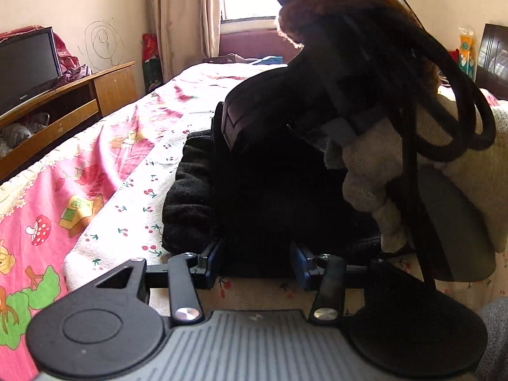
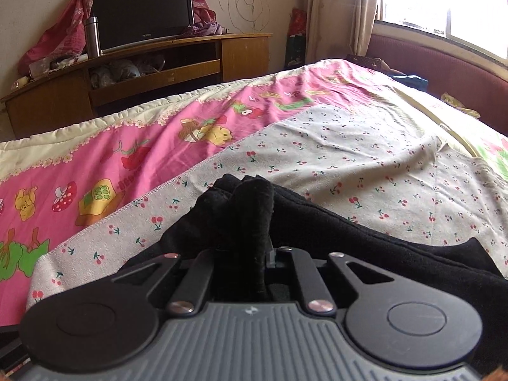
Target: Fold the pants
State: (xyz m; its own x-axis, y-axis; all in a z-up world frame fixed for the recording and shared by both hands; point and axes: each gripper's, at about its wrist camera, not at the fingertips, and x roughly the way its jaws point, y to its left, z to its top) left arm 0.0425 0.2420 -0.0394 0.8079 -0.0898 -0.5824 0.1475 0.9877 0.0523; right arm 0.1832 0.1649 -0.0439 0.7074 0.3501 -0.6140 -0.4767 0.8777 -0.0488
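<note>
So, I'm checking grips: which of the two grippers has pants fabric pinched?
The right gripper: black pants bunch between its closed fingers. The left gripper is open.

One pair of black pants (image 2: 333, 222) lies at centre frame. Two hand-held grippers: the left hand-held gripper (image 1: 258, 262) and the right hand-held gripper (image 2: 244, 263), both low in frame. One television (image 2: 143, 9) and one steel flask (image 2: 92, 36) stand upper left. One bed (image 2: 365, 146).
</note>
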